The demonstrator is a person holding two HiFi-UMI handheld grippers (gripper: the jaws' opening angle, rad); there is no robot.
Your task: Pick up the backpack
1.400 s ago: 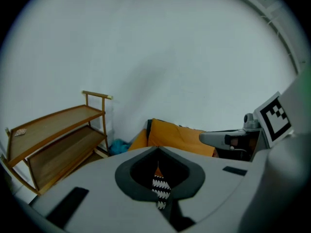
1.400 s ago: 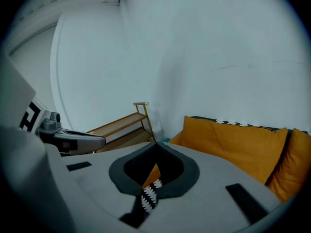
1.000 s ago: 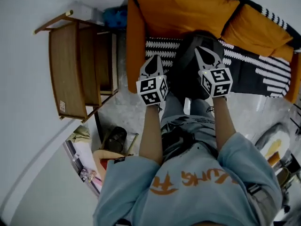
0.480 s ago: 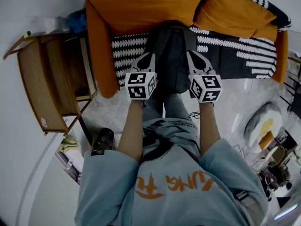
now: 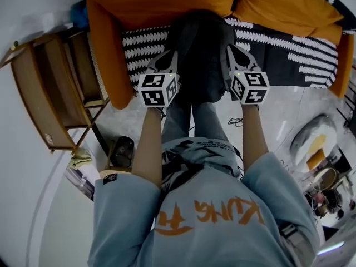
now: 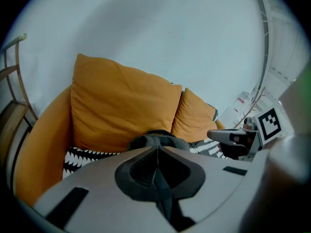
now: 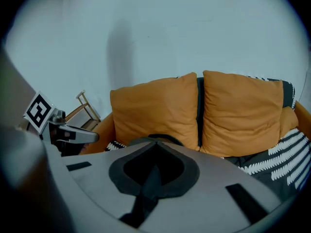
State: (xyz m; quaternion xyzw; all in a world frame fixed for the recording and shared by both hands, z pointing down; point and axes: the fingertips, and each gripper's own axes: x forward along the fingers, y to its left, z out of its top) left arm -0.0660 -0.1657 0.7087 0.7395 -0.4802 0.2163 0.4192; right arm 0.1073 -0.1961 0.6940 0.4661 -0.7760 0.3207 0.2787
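A dark grey backpack stands on the sofa's black-and-white patterned seat, leaning against the orange cushions. My left gripper hangs at the backpack's left side and my right gripper at its right side. Whether either one touches the fabric cannot be made out. In the left gripper view the jaws are shut and empty, with the top of the backpack just beyond them. The right gripper is likewise shut on nothing, and only a sliver of backpack shows over it.
The orange sofa has two back cushions and a white wall behind. A wooden shelf unit stands left of the sofa. On the floor lie a dark shoe and a cable; cluttered objects sit at the right.
Both grippers have moved forward and down, from in front of the backpack to its two sides. The sofa and backpack have come closer in the head view. Both stay shut.
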